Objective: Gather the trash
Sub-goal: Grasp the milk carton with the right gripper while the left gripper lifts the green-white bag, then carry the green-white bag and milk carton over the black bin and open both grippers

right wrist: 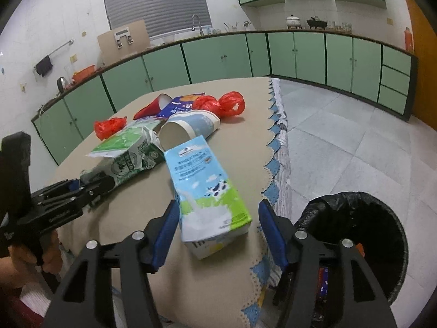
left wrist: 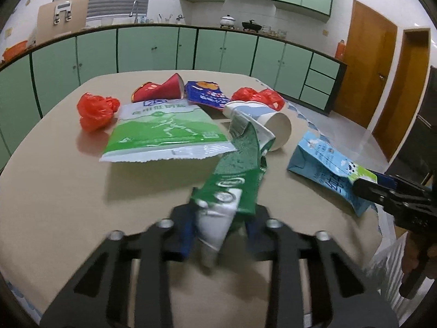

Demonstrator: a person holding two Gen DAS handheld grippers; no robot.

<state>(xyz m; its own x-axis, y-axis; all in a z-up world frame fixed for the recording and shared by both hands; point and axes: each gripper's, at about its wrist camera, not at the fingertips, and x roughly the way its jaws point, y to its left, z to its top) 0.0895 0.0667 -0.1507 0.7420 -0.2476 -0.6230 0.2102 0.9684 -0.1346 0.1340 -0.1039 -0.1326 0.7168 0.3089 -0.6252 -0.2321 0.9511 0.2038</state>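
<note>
Pinching a crushed green carton (left wrist: 235, 180) over the table (left wrist: 54, 191), the left gripper (left wrist: 218, 229) seems clamped; the right gripper (right wrist: 215, 229) gapes wide around the blue milk carton (right wrist: 207, 191), beside the bin (right wrist: 355, 235).

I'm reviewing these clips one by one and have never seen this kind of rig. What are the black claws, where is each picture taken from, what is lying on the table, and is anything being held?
There is no robot here: a person holds a two-finger clamp in each hand, and a fisheye camera on each looks forward along its fingers.

The left wrist view shows the left gripper shut on a crumpled green milk carton, lifted off the table.

The right wrist view shows the right gripper open, its blue pads either side of a blue milk carton lying on the table; whether they touch it I cannot tell.

Also on the table: a green-and-white pouch, a paper cup on its side, a red cup, a blue wrapper and two red plastic bags. A black-lined bin stands on the floor beside the table.
</note>
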